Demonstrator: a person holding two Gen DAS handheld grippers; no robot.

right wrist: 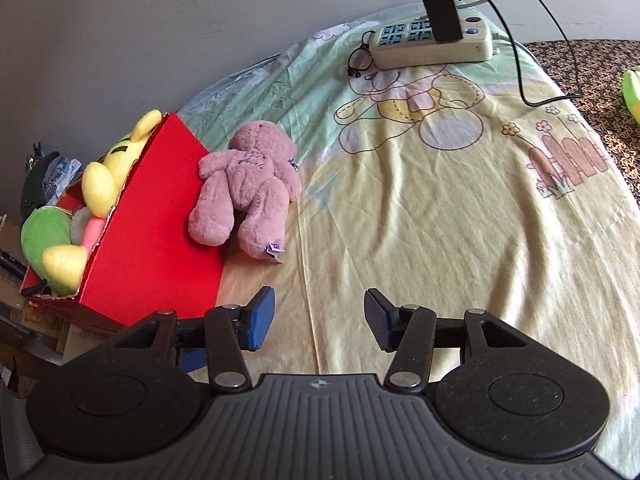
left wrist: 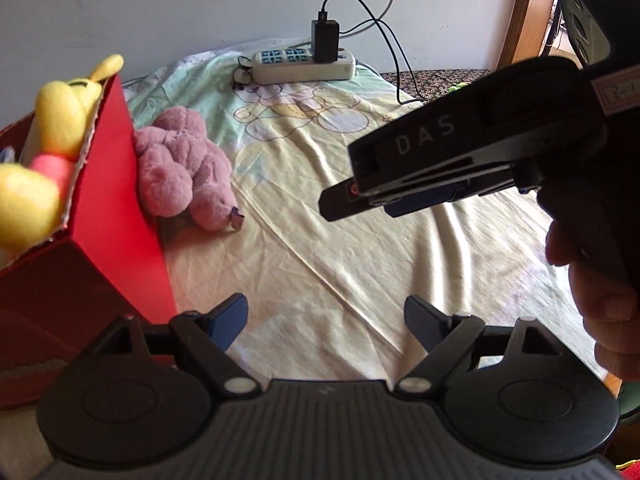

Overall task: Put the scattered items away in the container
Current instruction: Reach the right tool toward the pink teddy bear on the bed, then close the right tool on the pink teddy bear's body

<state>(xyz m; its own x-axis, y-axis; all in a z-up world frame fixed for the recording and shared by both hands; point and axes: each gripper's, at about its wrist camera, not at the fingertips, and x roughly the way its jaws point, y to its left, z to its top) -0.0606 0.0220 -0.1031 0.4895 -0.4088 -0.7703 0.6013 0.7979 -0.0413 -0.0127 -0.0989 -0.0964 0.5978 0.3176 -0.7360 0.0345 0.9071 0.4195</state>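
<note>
From the left wrist, the pink plush bear (left wrist: pixel 186 172) lies on the bed sheet (left wrist: pixel 320 248) against the red box (left wrist: pixel 116 184), and the left gripper (left wrist: pixel 324 320) has its fingers apart and empty. From the right wrist, the right gripper (right wrist: pixel 320 322) is likewise parted and empty; the bear (right wrist: pixel 248 184) looks light, soft and squashy, so its plump torso seems the surest hold.

A bed (right wrist: pixel 420 240) under a pale yellow and green sheet (right wrist: pixel 460 208) printed with a bear. On it lie a pink teddy (right wrist: pixel 248 184), face down and touching the side of a red box (right wrist: pixel 160 232), and at the far edge a power strip (right wrist: pixel 432 46) with a black charger (right wrist: pixel 440 12) plugged in and glasses (right wrist: pixel 360 60) just beside it.
</note>
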